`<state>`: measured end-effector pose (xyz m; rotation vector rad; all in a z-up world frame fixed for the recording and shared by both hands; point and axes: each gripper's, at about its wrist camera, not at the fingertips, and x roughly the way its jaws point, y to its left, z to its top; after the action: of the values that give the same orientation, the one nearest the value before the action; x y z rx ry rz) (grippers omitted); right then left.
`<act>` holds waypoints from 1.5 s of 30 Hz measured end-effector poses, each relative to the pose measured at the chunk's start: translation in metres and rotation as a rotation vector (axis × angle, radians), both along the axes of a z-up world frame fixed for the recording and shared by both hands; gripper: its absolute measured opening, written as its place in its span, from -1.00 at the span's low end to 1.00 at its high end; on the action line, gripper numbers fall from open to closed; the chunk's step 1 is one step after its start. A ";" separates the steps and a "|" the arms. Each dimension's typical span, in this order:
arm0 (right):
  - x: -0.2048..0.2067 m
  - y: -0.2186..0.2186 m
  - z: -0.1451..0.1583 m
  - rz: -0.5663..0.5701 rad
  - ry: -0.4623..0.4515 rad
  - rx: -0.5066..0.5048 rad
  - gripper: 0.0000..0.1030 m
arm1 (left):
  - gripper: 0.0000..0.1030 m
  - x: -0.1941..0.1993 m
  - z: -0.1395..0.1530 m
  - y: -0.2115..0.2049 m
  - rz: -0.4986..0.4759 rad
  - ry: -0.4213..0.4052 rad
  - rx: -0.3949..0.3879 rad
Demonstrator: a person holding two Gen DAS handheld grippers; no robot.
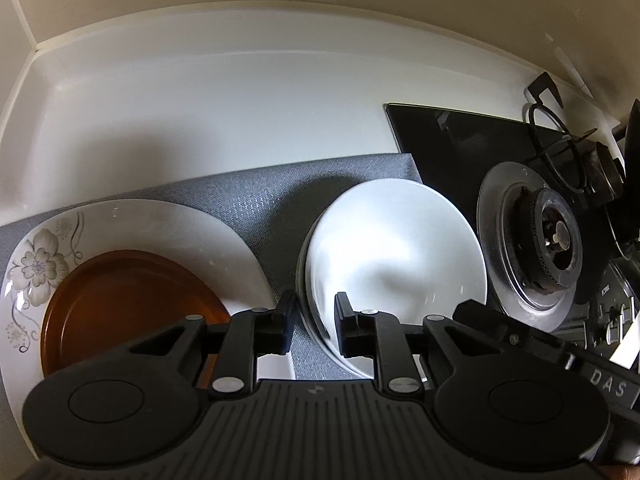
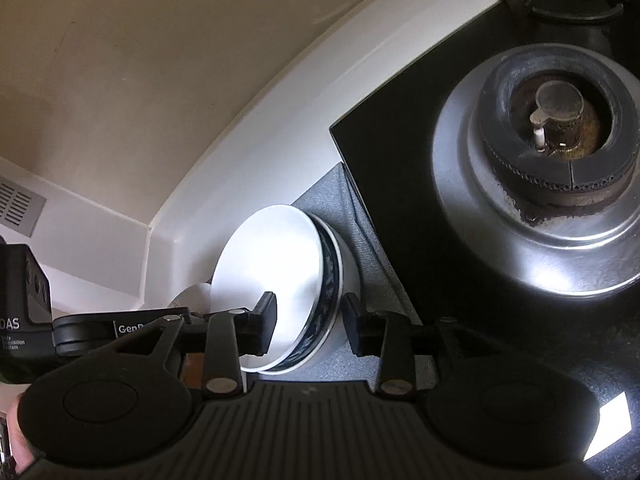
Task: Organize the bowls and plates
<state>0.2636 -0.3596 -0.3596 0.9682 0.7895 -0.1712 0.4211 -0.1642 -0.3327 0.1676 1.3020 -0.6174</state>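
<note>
Straddling white plate (image 1: 396, 248) rim | left gripper (image 1: 316, 320) fingers apart

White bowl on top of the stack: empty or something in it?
Empty: the white bowl shows only bare, glossy inside in both views, nested in the blue-patterned bowl.

Two plates: floral plate (image 1: 132, 232), brown plate (image 1: 128, 304); two stacked bowls (image 1: 396, 248); one burner (image 1: 554, 236).

A plain white plate (image 1: 394, 252) sits on top of a bowl (image 2: 347, 276) with a dark blue patterned band, both on the grey mat beside the stove. To their left a brown plate (image 1: 128, 308) lies inside a larger white plate (image 1: 168, 232) with a grey flower print.
</note>
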 end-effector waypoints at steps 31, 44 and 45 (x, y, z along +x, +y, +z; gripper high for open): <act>-0.091 0.034 -0.010 0.009 -0.008 -0.026 -0.08 | -0.42 -0.095 -0.009 0.014 -0.113 -0.014 0.095; -0.108 0.045 -0.004 0.025 0.064 -0.087 -0.51 | -0.49 -0.107 -0.007 0.024 -0.104 0.017 0.092; -0.110 0.045 -0.003 0.020 0.065 -0.078 -0.51 | -0.49 -0.108 -0.006 0.025 -0.103 0.021 0.091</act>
<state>0.1539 -0.3145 -0.3629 0.8842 0.8459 -0.2157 0.3128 -0.1387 -0.3386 0.3050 1.3489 -0.6497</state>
